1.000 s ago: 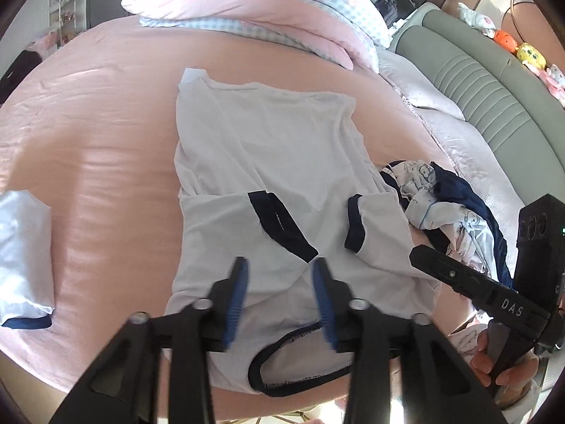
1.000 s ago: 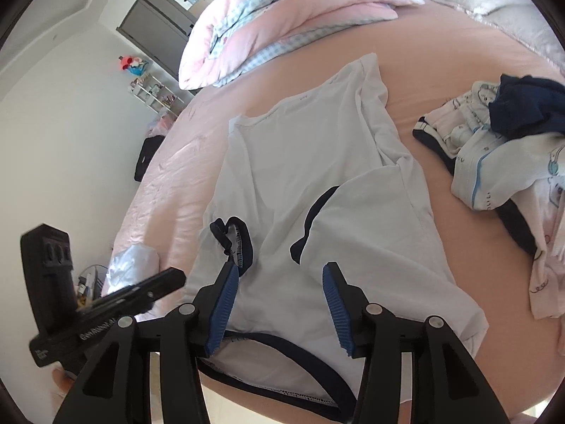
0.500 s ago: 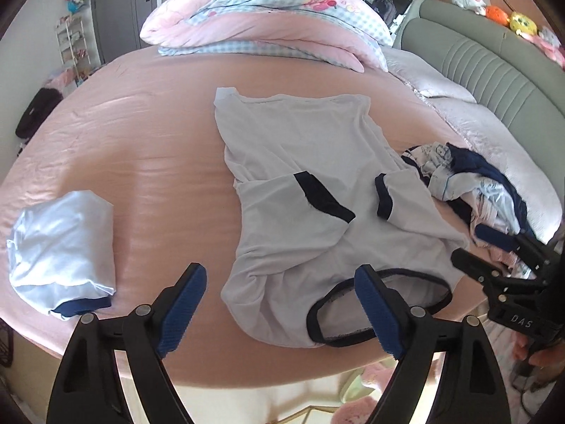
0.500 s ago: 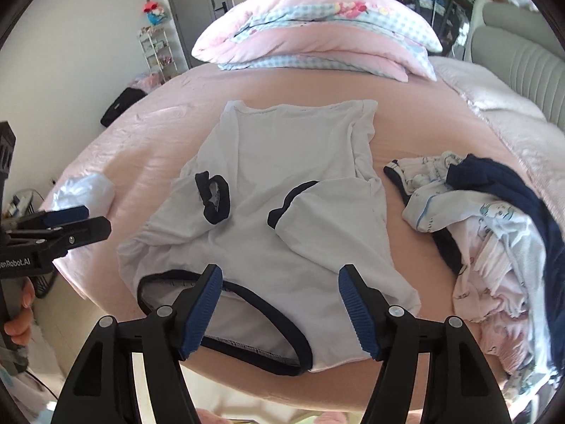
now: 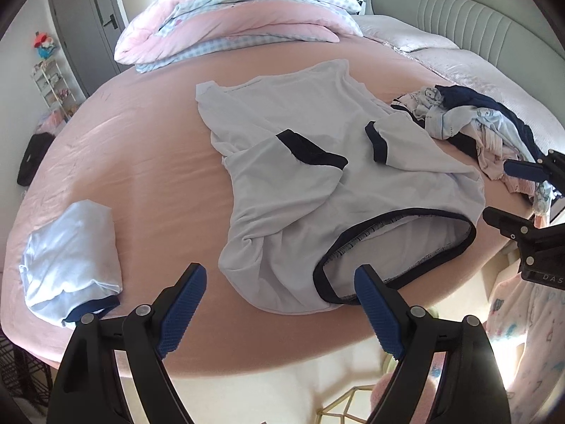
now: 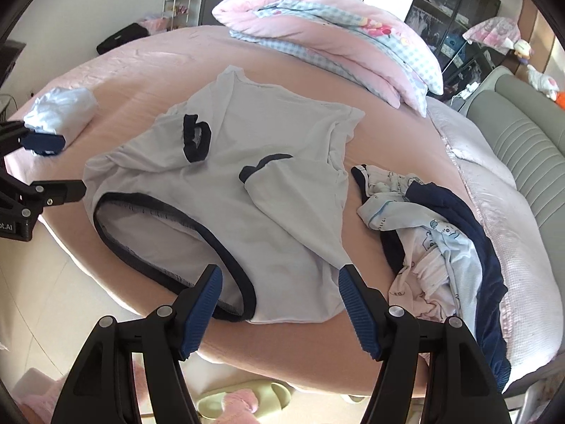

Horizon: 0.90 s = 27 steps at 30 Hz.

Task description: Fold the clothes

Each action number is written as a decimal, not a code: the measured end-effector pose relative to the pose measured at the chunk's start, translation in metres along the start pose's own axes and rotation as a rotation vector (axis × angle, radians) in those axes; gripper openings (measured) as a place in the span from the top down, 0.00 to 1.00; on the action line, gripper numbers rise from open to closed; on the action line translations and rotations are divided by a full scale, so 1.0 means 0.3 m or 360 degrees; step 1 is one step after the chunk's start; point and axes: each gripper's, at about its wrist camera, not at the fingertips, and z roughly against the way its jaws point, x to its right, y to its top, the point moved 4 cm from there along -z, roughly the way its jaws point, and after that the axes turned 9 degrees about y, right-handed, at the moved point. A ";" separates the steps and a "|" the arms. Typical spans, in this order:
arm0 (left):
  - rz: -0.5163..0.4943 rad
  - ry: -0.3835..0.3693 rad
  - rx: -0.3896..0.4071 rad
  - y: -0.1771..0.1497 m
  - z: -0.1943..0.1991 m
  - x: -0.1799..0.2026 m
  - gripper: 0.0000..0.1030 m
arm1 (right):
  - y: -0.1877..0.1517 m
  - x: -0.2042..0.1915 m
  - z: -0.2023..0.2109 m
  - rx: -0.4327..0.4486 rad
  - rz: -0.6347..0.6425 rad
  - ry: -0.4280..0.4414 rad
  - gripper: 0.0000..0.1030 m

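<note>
To the far left of the left tool (image 5: pixel 279 312), a folded pale-blue garment (image 5: pixel 72 256) lies finished on the pink bed (image 5: pixel 148 176). Both tools hang released, empty. Ahead of them the white navy-trimmed T-shirt (image 5: pixel 317 176) has its sleeves folded in; lengthwise folding remains. Beyond the right tool (image 6: pixel 280 304), to its right, a clothes pile (image 6: pixel 434 236) waits unfolded.

White T-shirt (image 5: pixel 317 162) — navy trim; pink sheet (image 5: pixel 141 162); pink-and-blue gingham duvet (image 5: pixel 240 17).
</note>
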 end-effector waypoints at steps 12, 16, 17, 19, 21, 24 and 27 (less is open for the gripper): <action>-0.0216 0.0197 0.0056 -0.056 -0.033 -0.002 0.17 | -0.076 0.000 -0.062 -0.0185 0.0258 -0.0180 0.34; -0.0340 0.0250 0.0181 -0.065 -0.006 0.002 0.17 | -0.107 0.000 -0.057 -0.0188 0.0404 -0.0253 0.34; -0.0383 0.0268 0.0205 -0.066 -0.001 0.006 0.17 | -0.113 -0.001 -0.055 -0.0193 0.0458 -0.0281 0.34; -0.0450 0.0292 0.0240 -0.069 0.004 0.018 0.17 | -0.127 -0.006 -0.054 -0.0202 0.0575 -0.0348 0.34; -0.0505 0.0306 0.0248 -0.076 -0.005 0.035 0.17 | -0.140 -0.015 -0.055 -0.0191 0.0706 -0.0425 0.34; -0.0587 0.0328 0.0262 -0.087 -0.020 0.061 0.17 | -0.164 -0.040 -0.058 -0.0182 0.0901 -0.0550 0.34; -0.0666 0.0377 0.0283 -0.105 -0.050 0.087 0.17 | -0.196 -0.074 -0.071 -0.0182 0.1072 -0.0633 0.34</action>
